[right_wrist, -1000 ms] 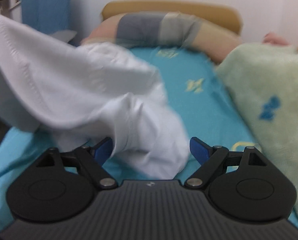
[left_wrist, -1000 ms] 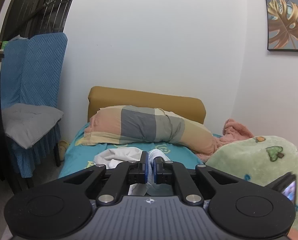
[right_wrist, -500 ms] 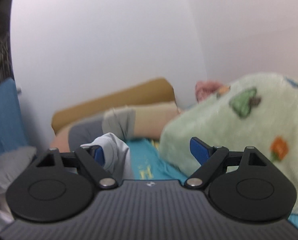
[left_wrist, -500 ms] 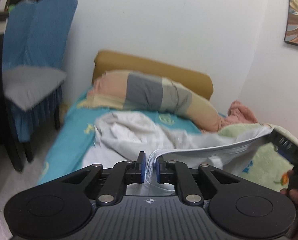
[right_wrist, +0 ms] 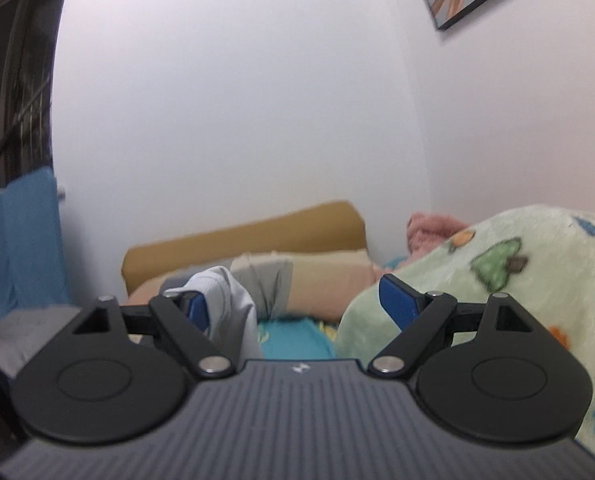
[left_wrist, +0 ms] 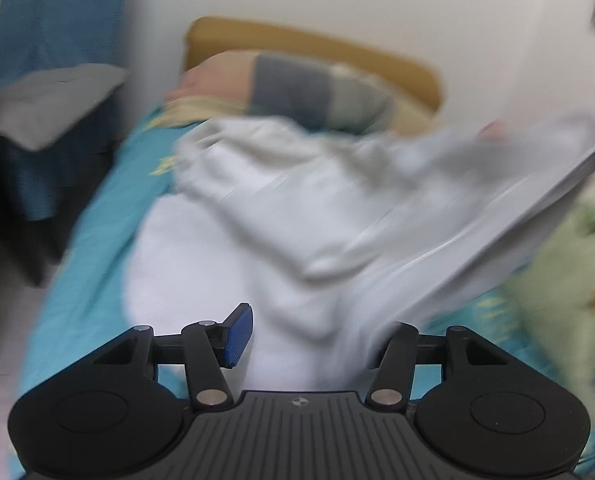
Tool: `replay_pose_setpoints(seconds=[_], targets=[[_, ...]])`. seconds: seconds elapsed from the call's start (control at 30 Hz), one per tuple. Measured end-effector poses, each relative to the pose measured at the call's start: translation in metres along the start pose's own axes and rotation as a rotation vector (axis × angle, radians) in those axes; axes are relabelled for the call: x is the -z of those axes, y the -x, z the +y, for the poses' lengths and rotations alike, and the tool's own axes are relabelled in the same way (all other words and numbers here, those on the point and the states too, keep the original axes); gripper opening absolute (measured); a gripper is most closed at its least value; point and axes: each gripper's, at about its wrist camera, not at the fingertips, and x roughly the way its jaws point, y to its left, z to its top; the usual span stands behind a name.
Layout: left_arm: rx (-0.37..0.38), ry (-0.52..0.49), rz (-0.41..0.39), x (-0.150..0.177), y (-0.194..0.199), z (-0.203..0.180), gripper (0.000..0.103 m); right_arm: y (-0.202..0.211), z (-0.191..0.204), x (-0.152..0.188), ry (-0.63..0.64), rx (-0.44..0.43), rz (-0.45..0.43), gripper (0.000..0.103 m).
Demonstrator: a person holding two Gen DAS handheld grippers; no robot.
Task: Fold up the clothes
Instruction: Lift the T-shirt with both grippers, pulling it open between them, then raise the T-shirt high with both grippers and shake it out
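Observation:
A white garment (left_wrist: 257, 208) lies blurred across the teal bed sheet (left_wrist: 97, 216), and one side of it rises toward the upper right of the left wrist view. My left gripper (left_wrist: 309, 336) is open just above it. Its left blue pad (left_wrist: 237, 334) shows, while cloth covers the right finger. In the right wrist view, my right gripper (right_wrist: 297, 304) is open and points at the wall. A fold of the white garment (right_wrist: 229, 304) hangs against its left pad (right_wrist: 196, 308). The right pad (right_wrist: 397, 300) is bare.
A striped pillow (left_wrist: 297, 88) lies against the tan headboard (left_wrist: 317, 48). A green fleece blanket (right_wrist: 517, 280) is heaped on the right of the bed, with a pink cloth (right_wrist: 429, 228) behind it. A blue-covered chair with a grey cushion (left_wrist: 53, 100) stands left of the bed.
My left gripper has opened and let go of the garment edge, and it now tilts down over the bed. The right gripper stays open with cloth hanging on its left finger.

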Motion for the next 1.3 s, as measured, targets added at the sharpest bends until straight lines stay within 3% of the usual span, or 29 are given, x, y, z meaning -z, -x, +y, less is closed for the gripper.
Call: replay_pose_setpoints(seconds=[0.1, 0.2, 0.37, 0.53, 0.67, 0.8, 1.03, 1.3], targets=[[-0.077, 0.026, -0.045, 0.000, 0.007, 0.008, 0.065, 0.005, -0.003, -0.004, -0.004, 0.009, -0.040, 0.086], [-0.153, 0.053, -0.089, 0.001, 0.014, 0.017, 0.065, 0.003, -0.004, 0.000, 0.039, 0.046, -0.033, 0.086], [-0.276, 0.098, -0.165, 0.001, 0.026, 0.031, 0.068, -0.003, -0.006, 0.019, 0.116, 0.128, 0.039, 0.086], [-0.273, 0.153, -0.228, 0.000, 0.058, 0.036, 0.068, 0.003, -0.008, 0.039, 0.164, 0.129, 0.142, 0.086], [-0.298, 0.138, -0.263, 0.008, 0.085, 0.026, 0.068, 0.013, -0.012, 0.054, 0.190, 0.110, 0.219, 0.086], [-0.308, 0.123, -0.373, 0.008, 0.112, 0.019, 0.067, 0.032, -0.010, 0.047, 0.167, 0.104, 0.228, 0.085], [-0.288, 0.178, -0.552, -0.034, 0.179, 0.014, 0.065, 0.068, 0.002, -0.032, 0.142, -0.001, 0.070, 0.085], [-0.204, 0.144, -0.780, -0.128, 0.302, -0.010, 0.064, 0.113, 0.033, -0.183, 0.216, -0.141, -0.157, 0.085]])
